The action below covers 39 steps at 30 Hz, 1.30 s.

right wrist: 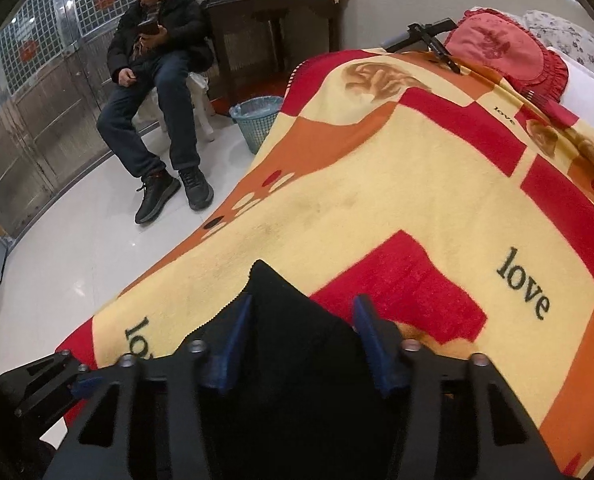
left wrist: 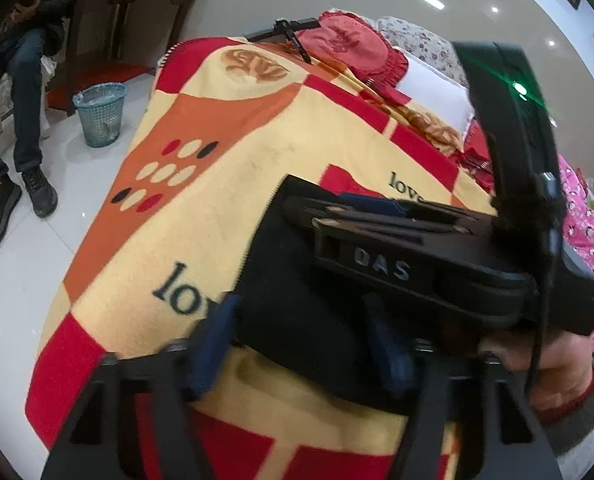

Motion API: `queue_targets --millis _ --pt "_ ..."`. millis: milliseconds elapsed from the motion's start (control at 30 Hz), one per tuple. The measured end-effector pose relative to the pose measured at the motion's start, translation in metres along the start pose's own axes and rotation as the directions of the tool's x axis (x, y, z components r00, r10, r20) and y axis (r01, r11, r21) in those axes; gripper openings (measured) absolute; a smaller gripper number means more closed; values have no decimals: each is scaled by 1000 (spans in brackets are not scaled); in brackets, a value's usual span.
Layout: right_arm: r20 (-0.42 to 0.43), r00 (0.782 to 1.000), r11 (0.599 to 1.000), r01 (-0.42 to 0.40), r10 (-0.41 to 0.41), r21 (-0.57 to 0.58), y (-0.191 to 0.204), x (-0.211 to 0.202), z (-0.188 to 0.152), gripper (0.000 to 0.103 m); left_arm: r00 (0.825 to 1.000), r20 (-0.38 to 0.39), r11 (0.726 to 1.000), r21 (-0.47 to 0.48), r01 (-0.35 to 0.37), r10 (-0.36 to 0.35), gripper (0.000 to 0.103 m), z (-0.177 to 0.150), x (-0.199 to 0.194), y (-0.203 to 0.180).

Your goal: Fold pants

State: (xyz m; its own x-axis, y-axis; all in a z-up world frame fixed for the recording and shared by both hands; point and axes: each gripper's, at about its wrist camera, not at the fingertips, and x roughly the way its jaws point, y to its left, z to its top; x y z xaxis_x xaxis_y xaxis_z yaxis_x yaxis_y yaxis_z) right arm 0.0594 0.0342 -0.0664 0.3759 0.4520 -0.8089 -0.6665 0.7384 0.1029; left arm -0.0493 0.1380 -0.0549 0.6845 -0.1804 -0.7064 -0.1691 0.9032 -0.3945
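Left gripper [left wrist: 301, 344]: jaws apart, straddling the black pants [left wrist: 297, 312]
Right gripper [right wrist: 303, 336]: jaws apart around a pants corner
Pants: on the blanket [right wrist: 417, 184]
Obstruction: right gripper crosses the left view
Basket [right wrist: 255, 120]: plastic-lined, contents unclear

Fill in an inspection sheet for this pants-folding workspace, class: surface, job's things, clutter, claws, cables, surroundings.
Surface: bed under a red, yellow and orange "love" blanket.
Job's things: black pants lying on the blanket, between both claws' fingers.
Clutter: red frilled cushion, black stand, floral pillow, pink patterned fabric.
Claws: left claw open around the pants; right claw open, pants between its blue pads.
Cables: black cable hanging by the right device.
Surroundings: seated man with phone, blue waste basket, dark wooden table, glossy white floor.
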Motion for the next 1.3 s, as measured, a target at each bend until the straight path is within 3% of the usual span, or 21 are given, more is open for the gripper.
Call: queue_targets --millis 67,100,167,300,367,467,600,700,833,900,933,967,1033,1100,1300 --pt "12 1000 1000 7 -7 -12 3 -3 -1 39 1000 2 999 -20 30 -29 40 1 -1 4" --pt "18 1000 1000 6 -6 -17 5 -5 -1 37 999 6 999 -22 31 -31 24 2 -2 5" --pt "39 999 1000 -12 13 -14 5 -16 0 27 999 13 999 -19 44 -44 20 5 -6 3" --pt "113 993 999 -32 34 -22 1 -52 2 20 989 80 993 25 119 -121 16 12 -32 -11" --pt "179 983 999 -43 46 -16 -6 -81 -1 10 976 102 979 75 188 -195 15 14 -46 -28" --pt "263 964 999 -33 25 27 -26 -128 -13 10 941 102 937 170 303 -323 15 11 -61 -65" --pt "350 935 994 26 -61 103 -58 -193 -46 8 893 -12 847 312 431 -450 12 -10 -51 -125" --pt "357 925 977 59 -130 205 -94 -223 -83 6 881 -109 813 346 468 -461 12 -27 -22 -152" --pt "252 931 915 158 -263 372 -142 -227 -136 11 841 -303 782 324 532 -447 10 -51 26 -177" --pt "215 929 870 176 -302 460 -162 -229 -160 20 852 -327 767 384 514 -408 12 -57 22 -187" --pt "218 929 860 162 -298 484 -169 -232 -167 36 855 -328 754 411 512 -402 14 -55 17 -189" --pt "232 930 847 131 -285 516 -175 -236 -175 52 859 -320 743 436 507 -399 25 -54 9 -189" --pt "283 929 832 44 -237 553 -177 -245 -187 67 878 -270 734 481 479 -396 43 -44 -11 -180" --pt "336 930 845 -55 -151 532 -170 -244 -190 72 895 -215 742 501 445 -391 54 -34 -25 -172" --pt "305 951 887 -100 -47 450 -137 -209 -169 72 956 -113 822 491 290 -269 54 -27 -26 -145"
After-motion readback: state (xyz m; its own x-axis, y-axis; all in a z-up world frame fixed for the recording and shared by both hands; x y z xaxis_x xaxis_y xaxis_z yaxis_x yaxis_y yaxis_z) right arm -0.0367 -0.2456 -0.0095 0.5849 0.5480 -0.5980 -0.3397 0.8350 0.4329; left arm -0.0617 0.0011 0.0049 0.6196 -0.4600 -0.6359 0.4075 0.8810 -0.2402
